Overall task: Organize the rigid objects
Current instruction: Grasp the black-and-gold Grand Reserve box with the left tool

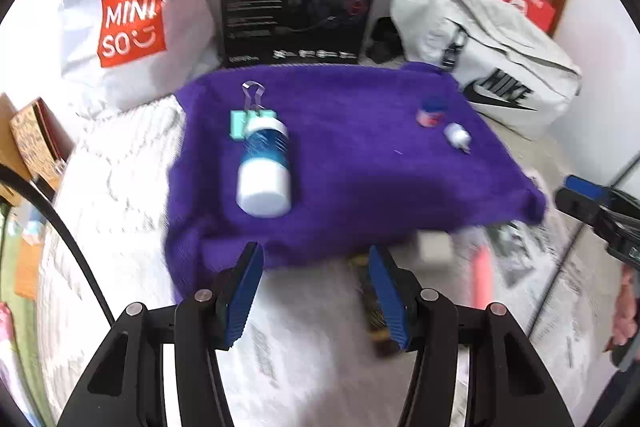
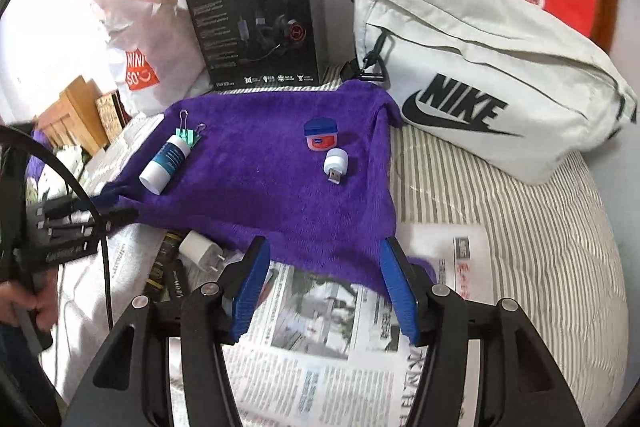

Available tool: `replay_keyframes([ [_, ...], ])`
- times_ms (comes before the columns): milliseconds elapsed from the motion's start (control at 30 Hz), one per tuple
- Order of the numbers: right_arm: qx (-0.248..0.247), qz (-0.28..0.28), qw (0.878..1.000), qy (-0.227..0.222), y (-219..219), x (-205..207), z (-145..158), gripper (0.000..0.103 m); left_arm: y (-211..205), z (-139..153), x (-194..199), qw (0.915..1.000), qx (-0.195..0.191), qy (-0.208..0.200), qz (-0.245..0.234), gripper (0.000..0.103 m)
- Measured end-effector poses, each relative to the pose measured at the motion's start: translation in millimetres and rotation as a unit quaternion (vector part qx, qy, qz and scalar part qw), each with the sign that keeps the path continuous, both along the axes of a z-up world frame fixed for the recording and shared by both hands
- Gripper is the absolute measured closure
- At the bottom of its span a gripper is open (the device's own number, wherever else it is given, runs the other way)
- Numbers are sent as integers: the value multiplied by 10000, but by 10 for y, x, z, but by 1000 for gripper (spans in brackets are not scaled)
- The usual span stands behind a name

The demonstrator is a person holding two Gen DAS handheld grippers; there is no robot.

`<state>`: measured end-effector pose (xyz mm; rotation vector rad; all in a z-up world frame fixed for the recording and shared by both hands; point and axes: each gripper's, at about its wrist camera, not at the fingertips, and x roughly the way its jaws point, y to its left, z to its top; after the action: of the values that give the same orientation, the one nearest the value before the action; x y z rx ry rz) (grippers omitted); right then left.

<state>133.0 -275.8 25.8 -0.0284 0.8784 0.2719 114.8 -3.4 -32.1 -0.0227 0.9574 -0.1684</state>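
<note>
Bedding with grey stripes carries a spread newspaper [image 2: 320,339] and, on top, a purple towel [image 2: 280,195] that serves as the sorting area. Both tools hang empty over the near edge: the left gripper [image 1: 316,263] and the right gripper [image 2: 325,259] each have their blue jaws spread wide with nothing between them.

On the towel's left part lies the white-and-blue bottle [image 2: 165,163], on its side. Its long axis runs diagonally, the far end touching a teal binder clip [image 2: 188,135] and the broad white end pointing toward the near-left corner. Well apart to the right sit a small Vaseline tub [image 2: 320,139] and, just beside it, a white USB plug light [image 2: 334,165]. A white charger [image 2: 199,247] rests off the towel on the newspaper.

The risks are mostly of rolling and snagging. The round bottle could roll across the soft, uneven towel if nudged sideways, and a grip near its far end may drag the clip along. The left view is blurred, so the charger's exact position there is uncertain.
</note>
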Motion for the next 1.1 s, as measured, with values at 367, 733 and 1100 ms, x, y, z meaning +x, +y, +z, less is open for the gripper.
replay_keyframes([
  [367, 31, 8, 9999, 122, 3, -276, -84, 46, -279, -448, -195, 9991, 117, 299, -274, 49],
  [733, -15, -32, 9997, 226, -56, -329, -170, 46, -232, -469, -228, 9985, 418, 130, -338, 49],
  [1100, -121, -47, 9992, 375, -57, -309, -283, 46, -337, -455, -185, 9967, 360, -18, -731, 79],
])
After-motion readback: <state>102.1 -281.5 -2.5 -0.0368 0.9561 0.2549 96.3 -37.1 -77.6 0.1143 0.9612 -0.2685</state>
